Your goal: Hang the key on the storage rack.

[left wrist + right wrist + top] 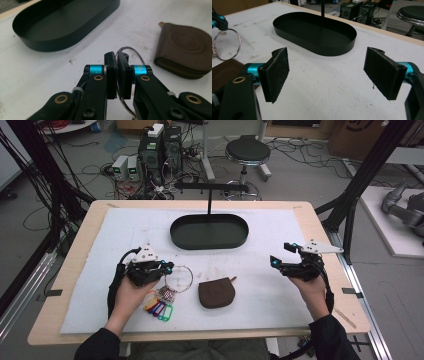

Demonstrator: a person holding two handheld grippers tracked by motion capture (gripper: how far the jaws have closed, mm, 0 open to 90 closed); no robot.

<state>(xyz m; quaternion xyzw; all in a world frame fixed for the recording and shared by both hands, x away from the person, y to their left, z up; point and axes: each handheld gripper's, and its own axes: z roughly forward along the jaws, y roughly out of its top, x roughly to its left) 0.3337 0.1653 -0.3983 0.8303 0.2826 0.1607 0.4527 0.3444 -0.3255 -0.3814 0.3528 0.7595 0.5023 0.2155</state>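
Pads of the left tool (117, 65) are pinched together on the thin wire of a key ring (181, 277), so the grasp is made and, by my reading, the step in hand is the lift. That ring is a large loop of bright steel wire, lying near the front-left of the desk (80, 265) on a white, faintly fuzzy mat (280, 285); a short chain and a bunch of coloured plastic key tags (160, 309) trail from it toward the person. The next move probably calls for a steady raise that lets the tags swing free, then a carry to the hook stand (210, 187) rising from the black oval tray (209, 231), whose thin metal walls look smooth and matte. Wire this slim could slip between the rough pads, so the squeeze should hold.

Just right of the ring sits a brown leather pouch (216, 293), rounded, with a zip along its edge. The right tool (327, 72) hangs wide and empty over the mat at the right.
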